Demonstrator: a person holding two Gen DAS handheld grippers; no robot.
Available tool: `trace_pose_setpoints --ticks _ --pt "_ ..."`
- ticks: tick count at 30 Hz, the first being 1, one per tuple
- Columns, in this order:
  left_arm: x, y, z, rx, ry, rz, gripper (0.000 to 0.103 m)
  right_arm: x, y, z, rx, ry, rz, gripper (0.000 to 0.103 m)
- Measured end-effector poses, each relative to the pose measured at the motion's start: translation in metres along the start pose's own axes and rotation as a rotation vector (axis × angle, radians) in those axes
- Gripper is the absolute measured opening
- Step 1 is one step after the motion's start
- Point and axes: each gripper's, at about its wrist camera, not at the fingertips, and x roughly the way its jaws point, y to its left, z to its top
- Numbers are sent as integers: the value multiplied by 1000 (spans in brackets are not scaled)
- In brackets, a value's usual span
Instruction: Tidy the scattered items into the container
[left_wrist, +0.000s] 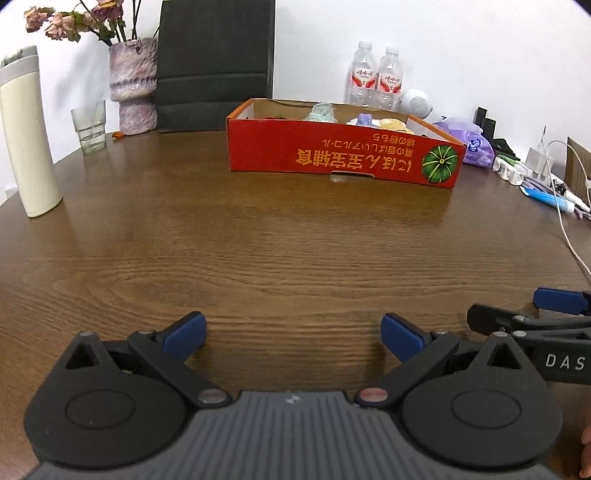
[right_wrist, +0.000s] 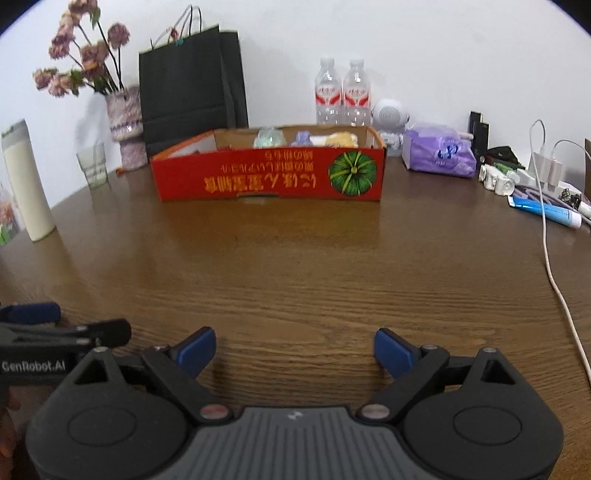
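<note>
My left gripper (left_wrist: 293, 334) and right gripper (right_wrist: 294, 349) hover wide apart and empty, well short of the red cardboard box (left_wrist: 341, 155). The bare brown wooden tabletop (left_wrist: 258, 251) suggests tidying is nearly done; I should scan beside the box before reaching.

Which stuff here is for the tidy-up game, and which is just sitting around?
For the job: red box, the soft items inside it, left gripper, right gripper.

Just lying about: water bottles, vase, black bag, tissue pack, thermos.
</note>
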Motion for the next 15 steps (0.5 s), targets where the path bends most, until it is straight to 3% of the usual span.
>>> trace_pose_setpoints --ticks 5,15 --pt "5 -6 2 47 15 9 103 5 -2 2 14 12 -12 103" --pt "6 -6 3 46 16 10 103 9 -1 2 -8 28 -50 103"
